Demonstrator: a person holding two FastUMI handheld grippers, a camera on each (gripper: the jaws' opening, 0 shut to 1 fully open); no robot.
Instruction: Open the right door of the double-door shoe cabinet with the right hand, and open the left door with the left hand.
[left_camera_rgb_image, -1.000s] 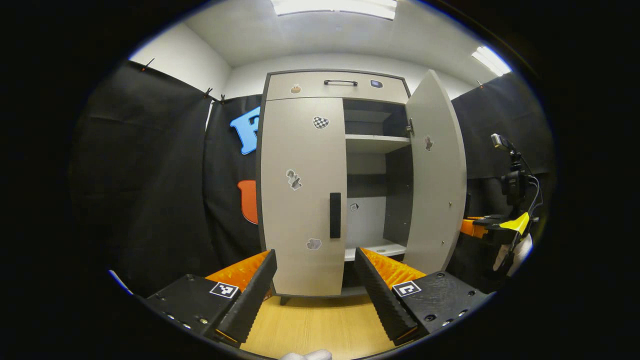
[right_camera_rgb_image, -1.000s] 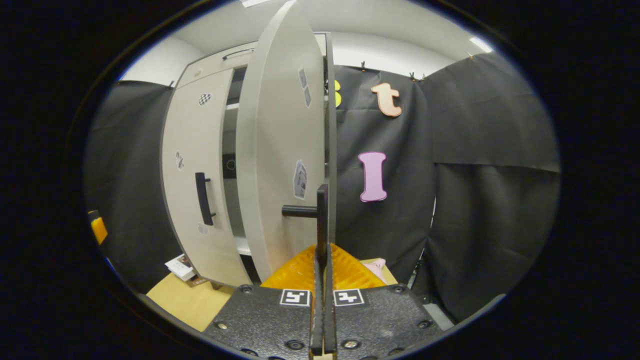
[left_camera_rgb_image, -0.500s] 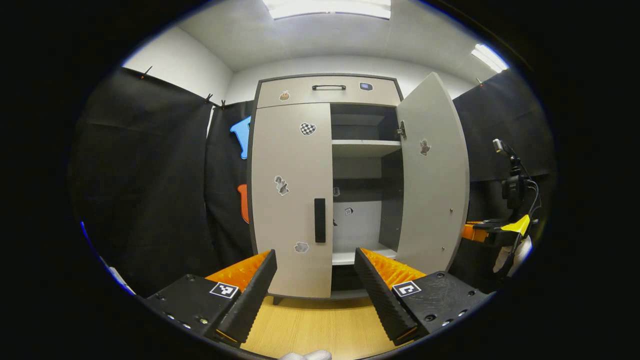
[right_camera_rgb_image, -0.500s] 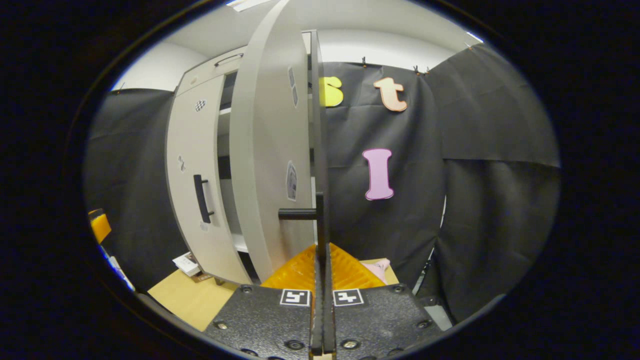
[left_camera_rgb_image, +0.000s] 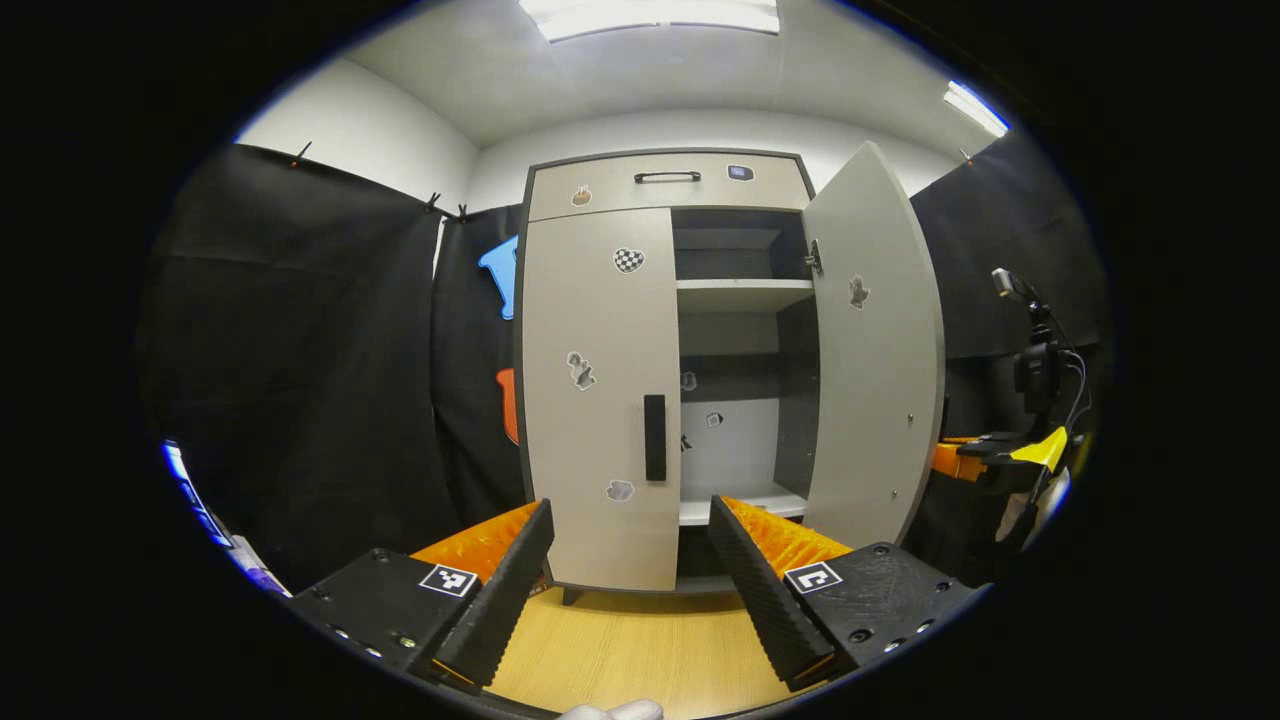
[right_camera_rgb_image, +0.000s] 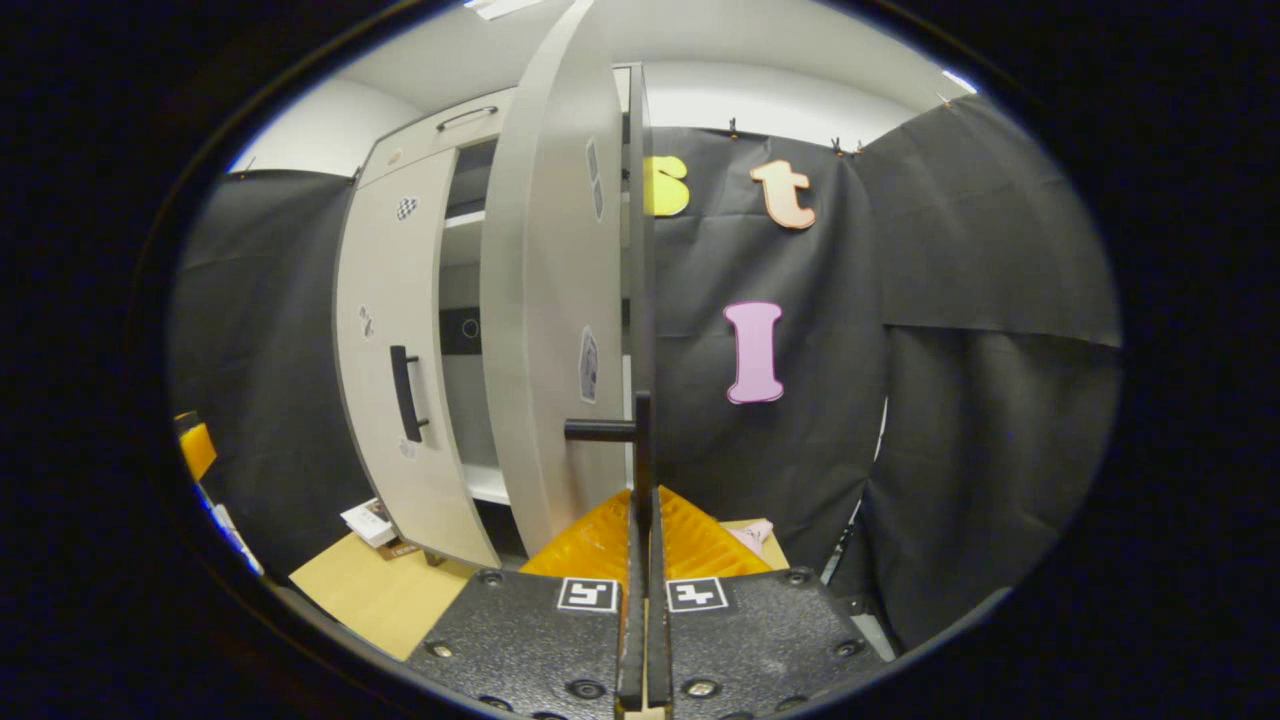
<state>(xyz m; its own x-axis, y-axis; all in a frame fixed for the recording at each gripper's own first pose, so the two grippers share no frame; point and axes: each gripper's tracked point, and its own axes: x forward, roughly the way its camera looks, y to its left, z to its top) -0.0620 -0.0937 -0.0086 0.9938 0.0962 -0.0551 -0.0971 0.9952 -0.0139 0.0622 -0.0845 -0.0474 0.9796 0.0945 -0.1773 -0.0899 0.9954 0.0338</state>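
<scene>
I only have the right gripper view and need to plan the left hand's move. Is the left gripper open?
Observer: Yes. In the left gripper view the left gripper is open, with its fingers wide apart.
Operator: Is it touching the left door?
Observer: No. It is back from the left door, and the wooden floor shows between them.
Operator: Is it lined up with the handle?
Observer: Roughly. The left door handle sits above the gap between its fingers.
</scene>
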